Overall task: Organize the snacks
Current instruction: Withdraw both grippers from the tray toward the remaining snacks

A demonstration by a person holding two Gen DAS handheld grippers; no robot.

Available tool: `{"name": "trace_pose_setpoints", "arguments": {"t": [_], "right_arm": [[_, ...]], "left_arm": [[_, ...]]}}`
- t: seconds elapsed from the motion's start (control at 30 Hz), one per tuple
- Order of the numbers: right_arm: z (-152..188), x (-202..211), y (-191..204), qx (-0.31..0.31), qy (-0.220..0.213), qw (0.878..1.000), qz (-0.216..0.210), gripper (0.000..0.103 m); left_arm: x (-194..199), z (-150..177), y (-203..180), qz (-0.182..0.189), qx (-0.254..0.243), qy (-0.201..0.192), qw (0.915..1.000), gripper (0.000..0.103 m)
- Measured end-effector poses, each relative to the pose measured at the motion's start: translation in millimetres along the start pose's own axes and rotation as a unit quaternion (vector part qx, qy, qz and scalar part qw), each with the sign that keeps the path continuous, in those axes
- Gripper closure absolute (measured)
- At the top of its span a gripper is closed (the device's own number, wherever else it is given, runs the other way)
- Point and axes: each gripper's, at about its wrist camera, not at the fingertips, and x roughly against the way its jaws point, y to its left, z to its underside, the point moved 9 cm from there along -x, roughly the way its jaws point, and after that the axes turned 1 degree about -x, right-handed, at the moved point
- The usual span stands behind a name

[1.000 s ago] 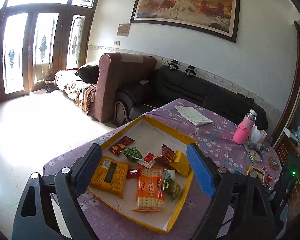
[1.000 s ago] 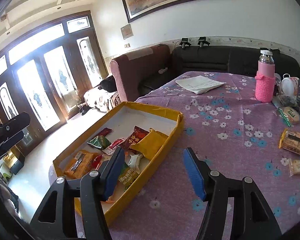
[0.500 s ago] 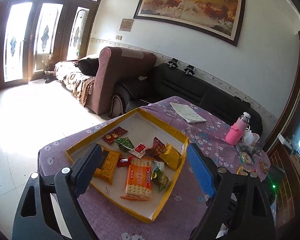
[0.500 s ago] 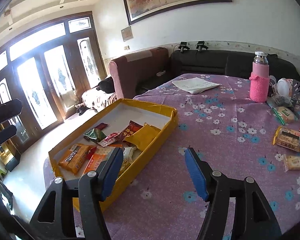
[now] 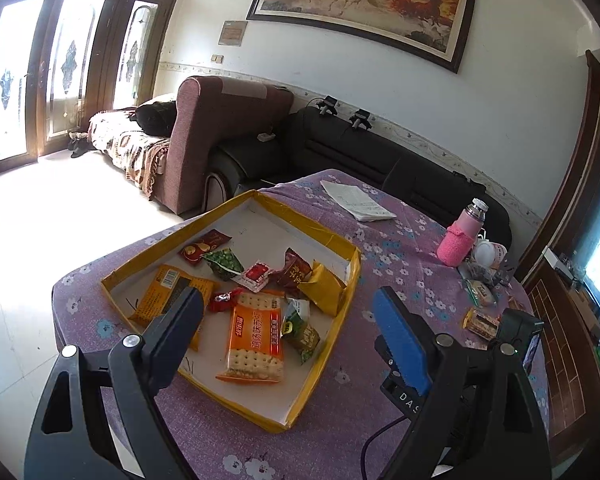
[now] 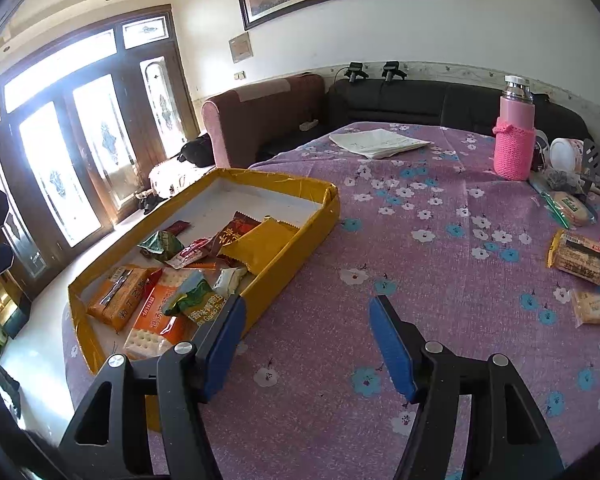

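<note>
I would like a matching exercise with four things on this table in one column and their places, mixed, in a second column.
Things:
1. orange cracker packet
2. pink knitted-sleeve bottle
3. white folded papers
4. clear-wrapped biscuit pack

Places:
A. far end of the purple flowered tablecloth, near the sofa
B. inside the yellow cardboard tray
C. loose on the cloth at the right side
D. standing upright at the far right

Pairs: 1-B, 2-D, 3-A, 4-C

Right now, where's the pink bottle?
The pink bottle stands upright at the table's far right in the right wrist view, right of the folded papers and beyond the loose snacks.
</note>
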Motion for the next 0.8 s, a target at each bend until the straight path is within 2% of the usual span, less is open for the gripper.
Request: {"name": "trace_pose_setpoints", "arguments": {"t": [0.47,0.8], "right_arm": [[12.3,-15.7,-16.5,-0.017,0.019,0.999,0.026,0.037],[16.8,-18.2,-16.9,-0.010,0.021,0.999,0.036,0.037]], "left_arm": [[6.1,3.9,-4.6,0.022,0.005,0.003,0.9997,0.016],[5.3,4.3,12.0,0.011,0.034,-0.002,0.9994,0.016]]}}
